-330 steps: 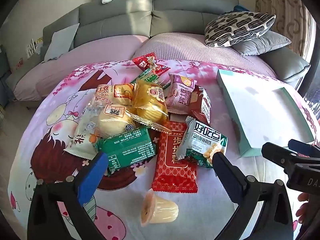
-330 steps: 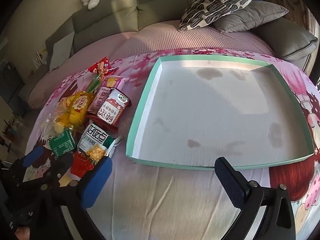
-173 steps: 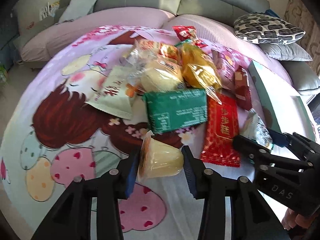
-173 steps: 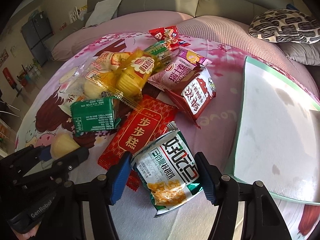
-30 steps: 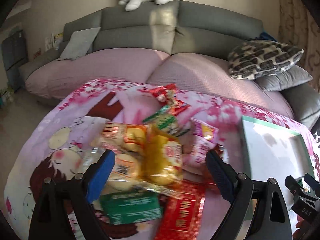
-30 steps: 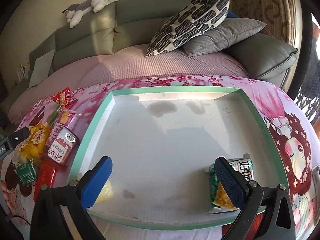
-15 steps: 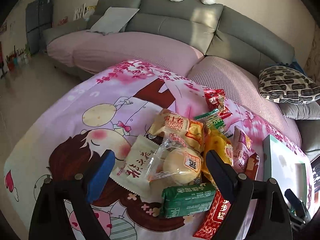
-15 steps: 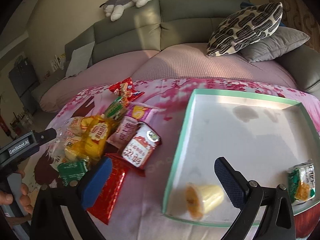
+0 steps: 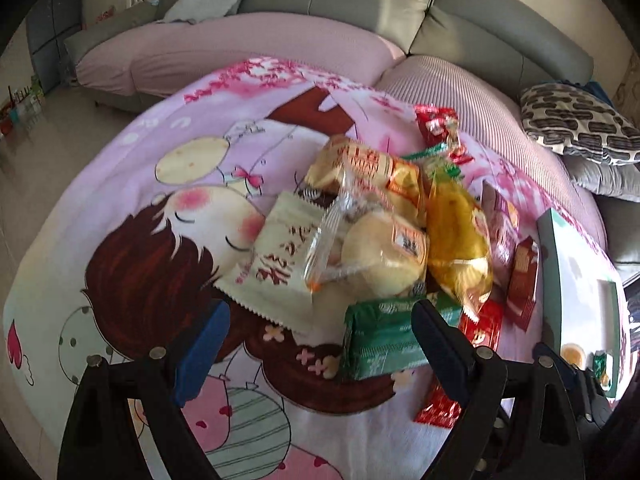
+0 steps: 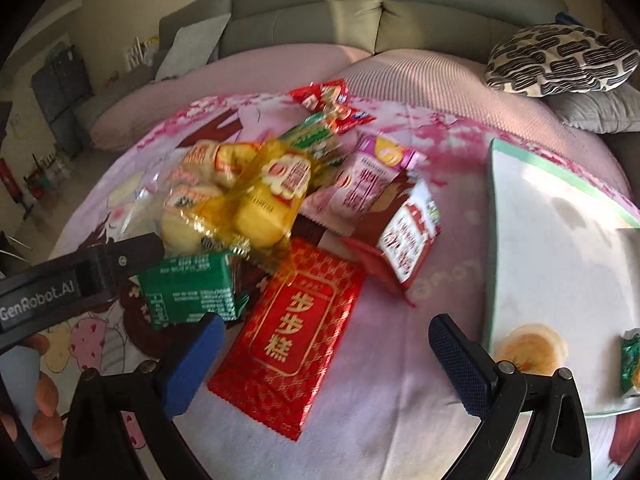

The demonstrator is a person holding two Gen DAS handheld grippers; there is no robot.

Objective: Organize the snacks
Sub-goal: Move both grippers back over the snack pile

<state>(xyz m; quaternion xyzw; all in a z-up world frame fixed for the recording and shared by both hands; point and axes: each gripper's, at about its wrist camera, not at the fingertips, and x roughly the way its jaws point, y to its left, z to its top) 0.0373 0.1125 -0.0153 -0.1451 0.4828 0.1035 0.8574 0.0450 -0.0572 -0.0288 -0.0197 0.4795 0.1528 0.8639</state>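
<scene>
Two grippers hang over a cartoon-print blanket (image 9: 132,216) in front of a grey sofa (image 10: 360,4). Left gripper (image 9: 316,344): jaws released and spread wide, nothing between them, positioned over the near edge of the snack pile, above a cream sachet (image 9: 280,268) and a green packet (image 9: 380,340). Right gripper (image 10: 320,364): jaws released, spread wide, empty, straddling the lower end of a red packet with gold characters (image 10: 292,332).

Remaining pile on the blanket: a clear-wrapped bun (image 9: 380,256), a yellow cake bag (image 10: 268,196), a pink packet (image 10: 360,184), a dark-red-and-white packet (image 10: 404,244) and small red wrappers (image 10: 332,104) at the far end.

The mint-rimmed tray (image 10: 490,240) lies just right of the pile. Inside it, near the front edge: a jelly cup (image 10: 528,348) and a green snack bag (image 10: 630,360), apart from each other.
</scene>
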